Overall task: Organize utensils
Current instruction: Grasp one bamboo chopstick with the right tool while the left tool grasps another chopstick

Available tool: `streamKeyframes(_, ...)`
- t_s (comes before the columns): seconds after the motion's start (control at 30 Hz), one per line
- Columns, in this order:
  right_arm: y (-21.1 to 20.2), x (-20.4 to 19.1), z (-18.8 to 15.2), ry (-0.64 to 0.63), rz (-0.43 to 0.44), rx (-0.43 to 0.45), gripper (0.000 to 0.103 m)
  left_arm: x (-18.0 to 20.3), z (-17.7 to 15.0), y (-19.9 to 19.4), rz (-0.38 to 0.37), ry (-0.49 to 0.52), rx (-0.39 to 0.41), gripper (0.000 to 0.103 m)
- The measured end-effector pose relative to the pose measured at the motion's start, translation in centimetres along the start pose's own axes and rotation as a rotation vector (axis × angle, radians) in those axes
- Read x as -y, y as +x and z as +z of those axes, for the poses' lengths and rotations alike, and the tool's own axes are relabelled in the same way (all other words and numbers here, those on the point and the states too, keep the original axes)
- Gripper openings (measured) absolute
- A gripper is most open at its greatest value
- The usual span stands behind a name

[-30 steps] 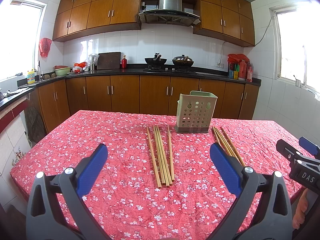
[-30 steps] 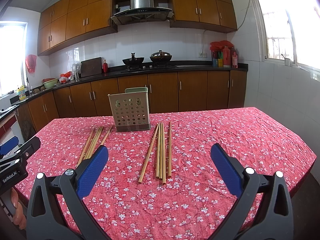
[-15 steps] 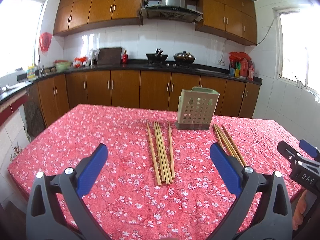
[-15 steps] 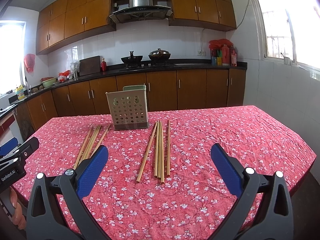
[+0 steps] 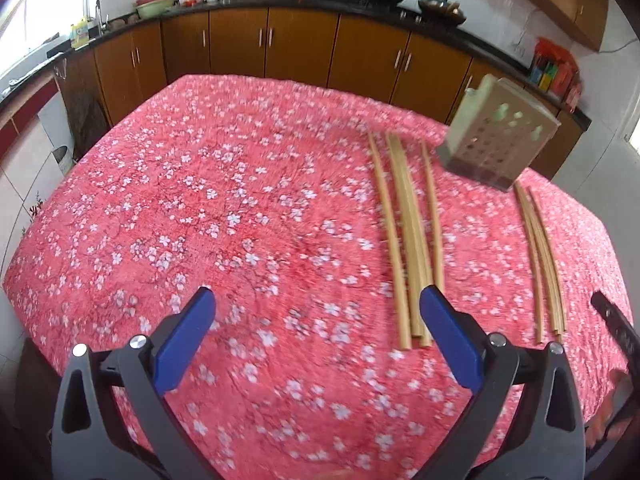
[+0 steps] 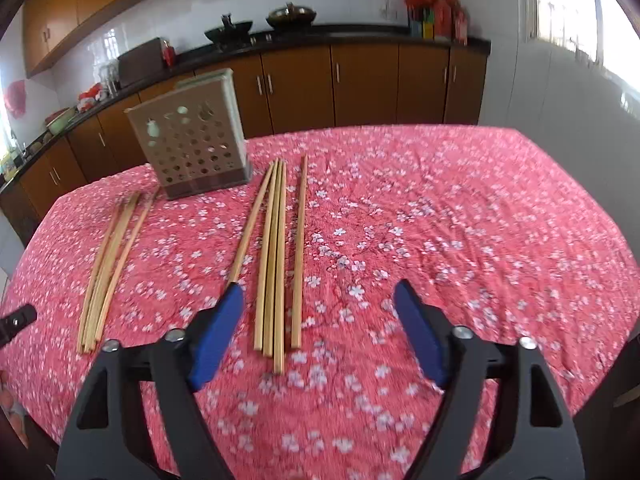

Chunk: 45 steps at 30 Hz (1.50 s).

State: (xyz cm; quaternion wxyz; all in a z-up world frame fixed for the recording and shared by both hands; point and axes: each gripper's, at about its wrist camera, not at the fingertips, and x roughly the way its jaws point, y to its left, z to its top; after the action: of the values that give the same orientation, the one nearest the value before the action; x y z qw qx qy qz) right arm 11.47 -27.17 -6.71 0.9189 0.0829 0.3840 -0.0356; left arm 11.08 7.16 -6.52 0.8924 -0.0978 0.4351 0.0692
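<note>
Two bundles of wooden chopsticks lie on the red floral tablecloth. In the left wrist view the nearer bundle (image 5: 408, 236) runs ahead of my right fingertip and the second bundle (image 5: 540, 260) lies further right. A pale perforated utensil holder (image 5: 496, 136) stands behind them. My left gripper (image 5: 316, 312) is open and empty above the cloth. In the right wrist view, one bundle (image 6: 276, 256) lies just ahead of my open, empty right gripper (image 6: 320, 300), another bundle (image 6: 110, 264) is at the left, and the holder (image 6: 192, 140) stands behind.
Red flowered tablecloth (image 6: 460, 220) covers the whole table; its edges drop off at left and right. Brown kitchen cabinets (image 5: 240, 44) and a black counter with pots run behind. The other gripper shows at the right edge in the left wrist view (image 5: 616, 328).
Both grippers have tilted down and moved forward over the table toward the chopsticks. The right gripper's jaws have narrowed slightly. The chopsticks and holder have not moved.
</note>
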Motion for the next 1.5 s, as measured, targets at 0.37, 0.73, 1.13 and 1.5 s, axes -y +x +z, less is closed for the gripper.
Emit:
streamKeyframes(0.37,5.6,-0.4,0.6,-0.023,-0.001,-0.142,0.016,0.7,2.2,4.3,-0.082,0.047,-0.115,0.060)
streamKeyframes(0.73,4.9,0.0,0.4,-0.036,-0.038,-0.112,0.009,4.6,3.0,6.6,-0.133,0.139,-0.122,0.023)
streamKeyframes(1.13,6.4,2.7,1.8,0.044,-0.091,-0.084,0.009,2.8,6.4,9.7,-0.030,0.161,-0.083,0.008)
streamKeyframes(1.5,6.3,3.1,1.7,0.043,-0.104,-0.064,0.009,1.6,6.9,10.0,-0.038,0.203,0.010,0.010)
